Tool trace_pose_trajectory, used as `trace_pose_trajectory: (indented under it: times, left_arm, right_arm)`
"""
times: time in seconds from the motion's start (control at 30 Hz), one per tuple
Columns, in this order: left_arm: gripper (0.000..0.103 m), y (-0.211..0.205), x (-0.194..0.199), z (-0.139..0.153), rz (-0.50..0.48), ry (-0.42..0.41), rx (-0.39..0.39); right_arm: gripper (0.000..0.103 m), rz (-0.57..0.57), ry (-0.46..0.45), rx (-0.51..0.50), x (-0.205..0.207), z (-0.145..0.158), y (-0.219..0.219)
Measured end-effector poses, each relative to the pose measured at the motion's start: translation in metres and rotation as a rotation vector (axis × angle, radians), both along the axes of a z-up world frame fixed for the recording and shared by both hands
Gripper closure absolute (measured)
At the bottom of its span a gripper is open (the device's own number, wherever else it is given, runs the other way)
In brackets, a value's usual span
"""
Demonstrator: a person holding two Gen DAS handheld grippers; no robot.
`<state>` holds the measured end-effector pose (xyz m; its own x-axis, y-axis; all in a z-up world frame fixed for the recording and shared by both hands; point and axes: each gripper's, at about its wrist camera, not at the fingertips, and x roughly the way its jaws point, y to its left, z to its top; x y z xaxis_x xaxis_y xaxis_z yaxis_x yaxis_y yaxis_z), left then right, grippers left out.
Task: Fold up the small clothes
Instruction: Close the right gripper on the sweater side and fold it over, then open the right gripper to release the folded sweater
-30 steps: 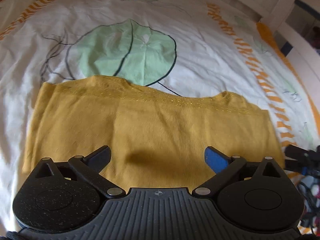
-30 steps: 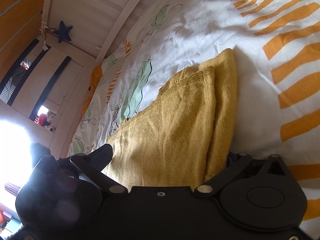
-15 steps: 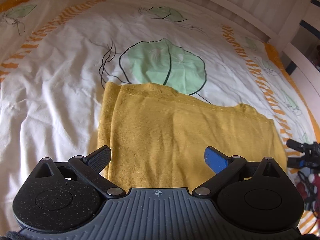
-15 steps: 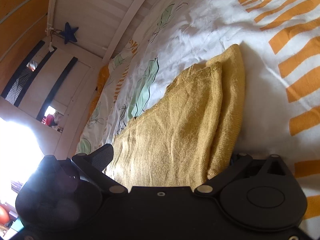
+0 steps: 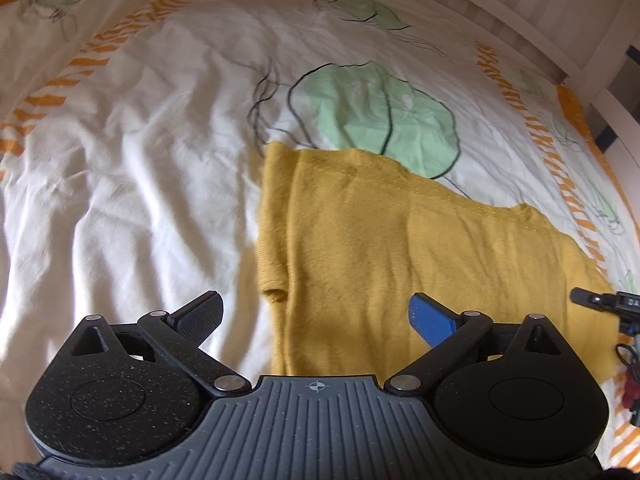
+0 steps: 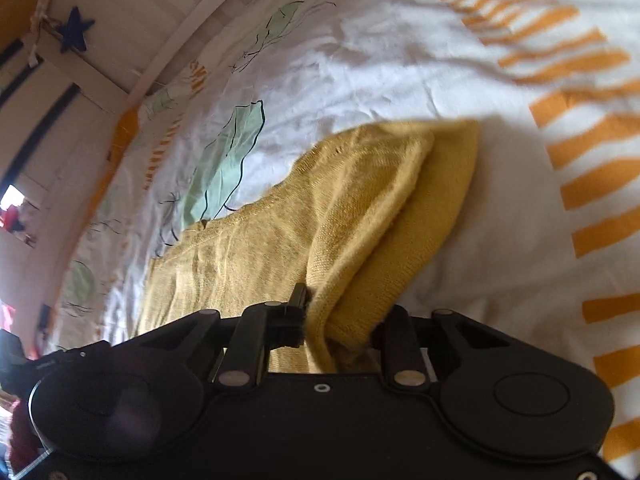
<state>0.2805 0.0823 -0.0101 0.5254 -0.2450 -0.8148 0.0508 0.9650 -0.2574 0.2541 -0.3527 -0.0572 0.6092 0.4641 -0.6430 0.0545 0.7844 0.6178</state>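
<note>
Bright daylight, perhaps from the left; fisheye-bent edges, slight motion blur, soft shadows.

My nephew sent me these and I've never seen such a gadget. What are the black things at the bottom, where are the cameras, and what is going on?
They are two hand-held grippers, each with a camera looking along its two fingers. One picture is from the left gripper, open and holding nothing, above a yellow knitted garment lying on a printed bed cover. The other is from the right gripper, shut on that garment's folded edge.
</note>
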Motion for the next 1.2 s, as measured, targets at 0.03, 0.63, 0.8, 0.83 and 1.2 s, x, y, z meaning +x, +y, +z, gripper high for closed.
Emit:
trace_pose_trajectory:
  times: [0.03,0.63,0.8,0.83,1.2]
  left_arm:
    - [0.003,0.006,0.002,0.0,0.015,0.012,-0.01]
    - [0.003,0.052,-0.001,0.013,0.053,-0.048,-0.051]
    - [0.003,0.068,-0.002,0.015,0.094,-0.051,-0.078]
    - [0.003,0.071,-0.001,0.015,0.103,-0.051,-0.082]
    - [0.003,0.094,0.001,0.016,0.172,-0.044,-0.125]
  right_arm:
    - [0.075,-0.003,-0.004,-0.027,0.0,0.008,0.005]
    - [0.081,0.195,-0.096,-0.095,0.036,0.095,0.179]
    - [0.082,0.266,-0.083,-0.094,0.049,0.078,0.242]
    - [0.082,0.279,-0.077,-0.114,0.052,0.073,0.254]
    - [0.047,0.285,-0.036,0.021,0.056,0.042,0.282]
